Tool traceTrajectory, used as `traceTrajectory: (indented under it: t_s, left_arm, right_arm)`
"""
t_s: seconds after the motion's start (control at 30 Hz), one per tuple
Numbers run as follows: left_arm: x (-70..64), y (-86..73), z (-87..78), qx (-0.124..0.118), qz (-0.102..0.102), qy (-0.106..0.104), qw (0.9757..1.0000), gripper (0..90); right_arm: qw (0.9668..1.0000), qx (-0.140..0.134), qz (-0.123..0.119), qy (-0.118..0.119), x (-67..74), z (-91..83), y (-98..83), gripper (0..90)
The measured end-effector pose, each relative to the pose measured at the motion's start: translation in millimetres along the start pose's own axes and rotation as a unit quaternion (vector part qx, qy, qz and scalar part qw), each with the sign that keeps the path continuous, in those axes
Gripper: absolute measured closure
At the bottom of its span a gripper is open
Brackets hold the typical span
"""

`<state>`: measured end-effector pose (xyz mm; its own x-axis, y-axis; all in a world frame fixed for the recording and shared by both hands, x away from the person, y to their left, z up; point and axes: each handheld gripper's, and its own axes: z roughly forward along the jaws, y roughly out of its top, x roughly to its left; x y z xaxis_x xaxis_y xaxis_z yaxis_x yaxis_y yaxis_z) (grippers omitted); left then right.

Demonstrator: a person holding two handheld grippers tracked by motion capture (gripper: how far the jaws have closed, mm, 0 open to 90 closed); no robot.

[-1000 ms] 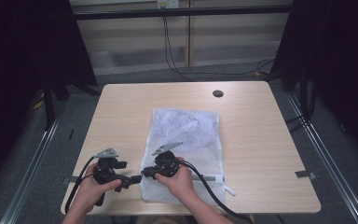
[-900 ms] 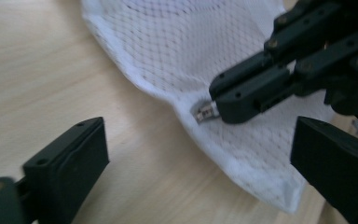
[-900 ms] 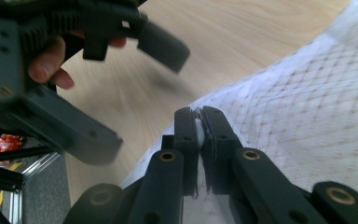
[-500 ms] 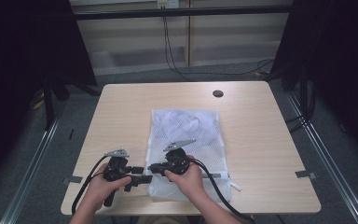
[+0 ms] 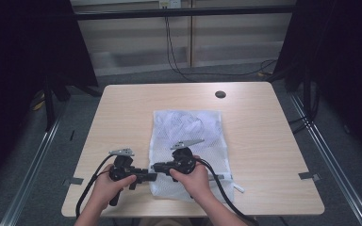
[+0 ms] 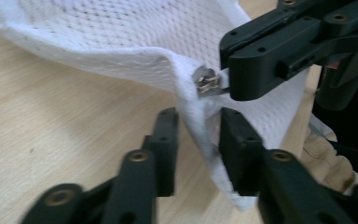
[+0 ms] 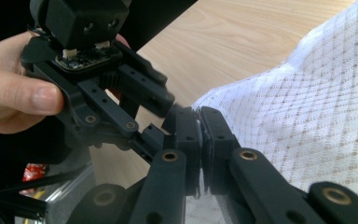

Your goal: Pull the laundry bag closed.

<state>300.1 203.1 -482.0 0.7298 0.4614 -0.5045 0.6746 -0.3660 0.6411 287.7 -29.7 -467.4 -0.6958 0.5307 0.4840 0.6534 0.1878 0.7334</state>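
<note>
High view: both hand-held grippers meet at near-left corner of white mesh bag (image 5: 188,136) on counter (image 5: 264,141) | Left gripper view: left hand-held gripper (image 6: 198,140) jaws have just been closing, narrow, bag edge between, pads not visibly pressing; zipper pull (image 6: 208,84) just above | Right gripper view: right hand-held gripper (image 7: 199,128) clamped on zipper pull.

mesh bag (image 5: 188,141) on table (image 5: 273,141), left gripper (image 5: 152,177) left of right gripper (image 5: 159,166), at bag's near-left corner
</note>
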Motion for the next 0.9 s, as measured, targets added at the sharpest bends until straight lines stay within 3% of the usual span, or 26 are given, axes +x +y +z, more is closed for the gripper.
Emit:
traceTrajectory:
  t_s: [0.1,0.3,0.6,0.9]
  left_arm:
    - [-1.0,0.5,-0.1,0.0,0.002,-0.001,1.0,76.0]
    - [-1.6,0.9,0.3,-0.004,0.008,-0.002,1.0,78.0]
    - [-1.8,2.1,-1.3,-0.01,0.002,-0.009,0.9999,81.8]
    - [-2.5,2.3,0.5,-0.012,-0.003,-0.013,0.9998,81.8]
  right_arm:
    - [1.0,-0.005,0.003,0.002,-0.1,-0.6,0.1,86.5]
    - [0.9999,-0.008,0.015,0.002,-0.7,-0.9,-0.3,86.4]
    - [0.9977,-0.027,0.062,0.013,-3.5,-0.4,-0.5,84.8]
    - [0.9957,-0.028,0.087,0.012,-3.6,-0.2,-1.2,84.0]
